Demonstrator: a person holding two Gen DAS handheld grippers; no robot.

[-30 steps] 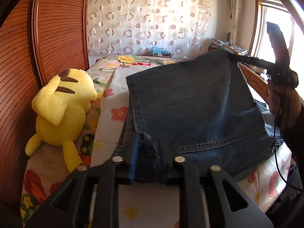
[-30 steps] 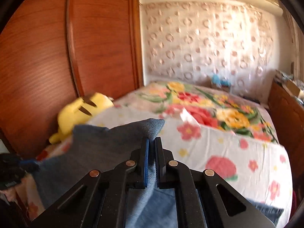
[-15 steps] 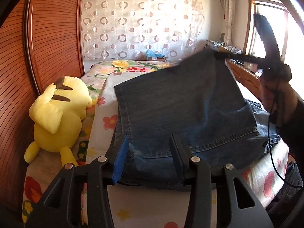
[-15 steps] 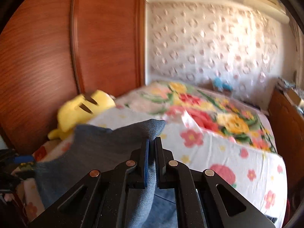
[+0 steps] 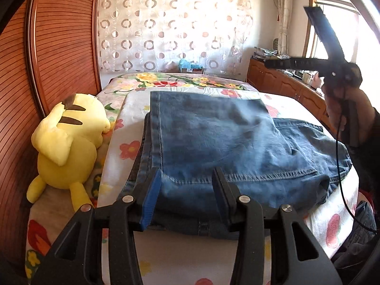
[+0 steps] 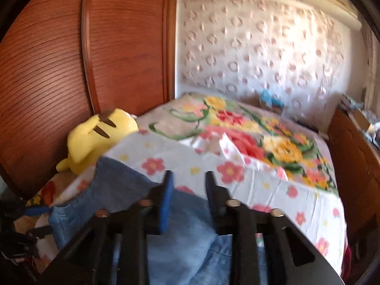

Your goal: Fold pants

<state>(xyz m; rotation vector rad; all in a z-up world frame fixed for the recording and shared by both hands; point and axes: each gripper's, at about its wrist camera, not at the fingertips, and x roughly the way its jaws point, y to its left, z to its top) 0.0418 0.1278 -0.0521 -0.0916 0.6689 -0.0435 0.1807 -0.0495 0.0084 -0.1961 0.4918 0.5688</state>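
Note:
The blue denim pants [image 5: 220, 140] lie folded on the floral bed sheet [image 5: 123, 147], the legs laid over the waist part. My left gripper [image 5: 187, 178] is open and empty, its fingers straddling the near hem edge. My right gripper [image 6: 187, 178] is open and empty just above the pants [image 6: 180, 225]. In the left wrist view it is held up at the right [image 5: 315, 61], above the pants.
A yellow plush toy [image 5: 64, 142] lies at the bed's left edge against the wooden wardrobe [image 5: 54, 47]. A wooden cabinet [image 5: 285, 87] runs along the right side. A patterned curtain [image 5: 171, 28] hangs behind the bed.
Both grippers have opened and let go of the pants. The lifted leg half has dropped flat onto the rest. The right gripper has risen clear.

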